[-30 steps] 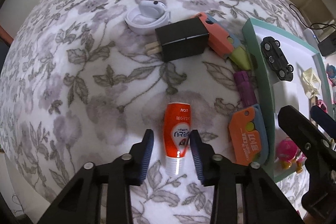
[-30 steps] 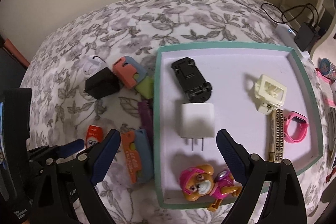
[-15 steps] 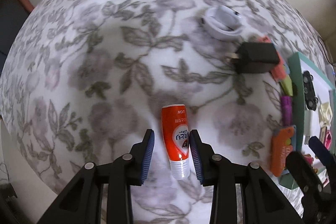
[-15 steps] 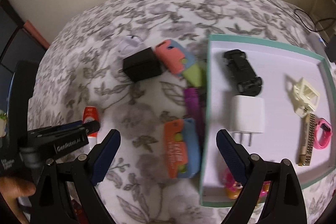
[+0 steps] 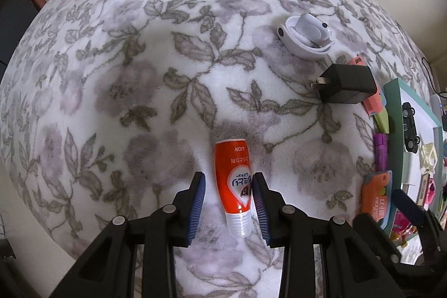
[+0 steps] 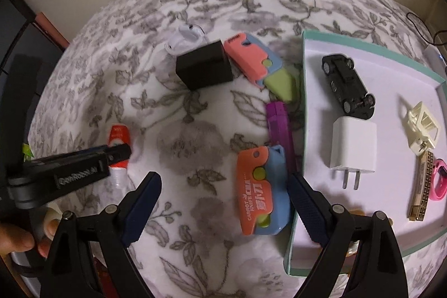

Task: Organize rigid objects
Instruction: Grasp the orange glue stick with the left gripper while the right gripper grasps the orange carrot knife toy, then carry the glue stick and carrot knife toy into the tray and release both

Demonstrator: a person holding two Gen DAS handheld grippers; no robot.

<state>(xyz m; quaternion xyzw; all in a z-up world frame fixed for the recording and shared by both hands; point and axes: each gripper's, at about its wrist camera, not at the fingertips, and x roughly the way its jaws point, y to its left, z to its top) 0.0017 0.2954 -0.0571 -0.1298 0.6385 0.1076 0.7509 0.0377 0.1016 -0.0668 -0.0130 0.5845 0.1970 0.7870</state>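
Observation:
An orange tube (image 5: 233, 175) with a clear cap sits between the pads of my left gripper (image 5: 227, 186), which is shut on it over the floral blanket (image 5: 139, 74). The right wrist view shows the same tube (image 6: 118, 136) in the left gripper (image 6: 120, 152), far left of the tray. My right gripper (image 6: 223, 186) is open and hovers above an orange and blue toy knife (image 6: 257, 186) that lies against the teal tray (image 6: 304, 102).
On the blanket lie a black charger (image 6: 204, 71), a white earbud case (image 6: 185, 37), a pink, blue and green toy knife (image 6: 251, 57) and a purple item (image 6: 279, 124). The tray holds a black toy car (image 6: 346, 83), a white charger (image 6: 353, 150) and small trinkets. A hand (image 6: 16, 239) holds the left gripper.
My left gripper has carried the orange tube leftward, away from the tray. The right gripper has shifted left from over the tray to over the orange toy knife, still open.

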